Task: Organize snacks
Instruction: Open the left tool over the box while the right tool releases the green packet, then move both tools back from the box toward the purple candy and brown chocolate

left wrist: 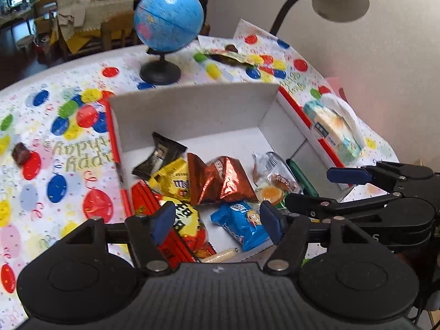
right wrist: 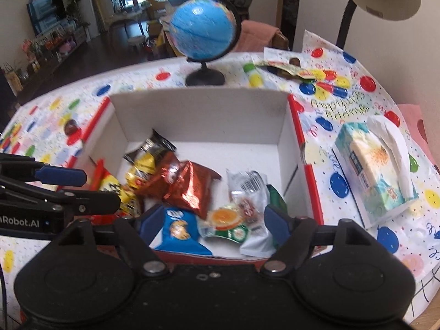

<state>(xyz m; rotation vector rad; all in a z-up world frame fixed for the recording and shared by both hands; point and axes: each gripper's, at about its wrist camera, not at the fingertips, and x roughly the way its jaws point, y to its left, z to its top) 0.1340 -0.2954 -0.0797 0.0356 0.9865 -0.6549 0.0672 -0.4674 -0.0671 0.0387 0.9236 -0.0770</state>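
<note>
Left jaws: left gripper (left wrist: 217,220) stands open, nothing between its pads; red-yellow pack (left wrist: 184,228) and blue pack (left wrist: 242,224) lie below in the gap.
Right jaws: right gripper (right wrist: 213,224) also open, holding nothing; blue pack (right wrist: 178,231) and orange-print pack (right wrist: 228,221) lie under the gap.
Snacks in box: white box (right wrist: 198,115) holds the pile: black pack (left wrist: 159,155) at 11 o'clock, yellow pack (left wrist: 176,181) beside it, copper foil pack (left wrist: 220,181) at centre, clear pack (right wrist: 247,189) at 3 o'clock.
Snacks outside: small brown sweet (left wrist: 20,152) on the cloth at 9 o'clock of the box; opened wrapper (left wrist: 228,56) at 1 o'clock, past the globe (left wrist: 169,19). Blur leaves it unclear whether that wrapper is empty.
Step, judged: release looks done; lift both grippers clear of the rim before swinging out.
Doing it well: keep jaws wide, rise straight, avoid snagging foil; then go for the sweet at 9 o'clock with the left.
Risk: globe and tissue box (right wrist: 376,176) stand near the reach paths.
</note>
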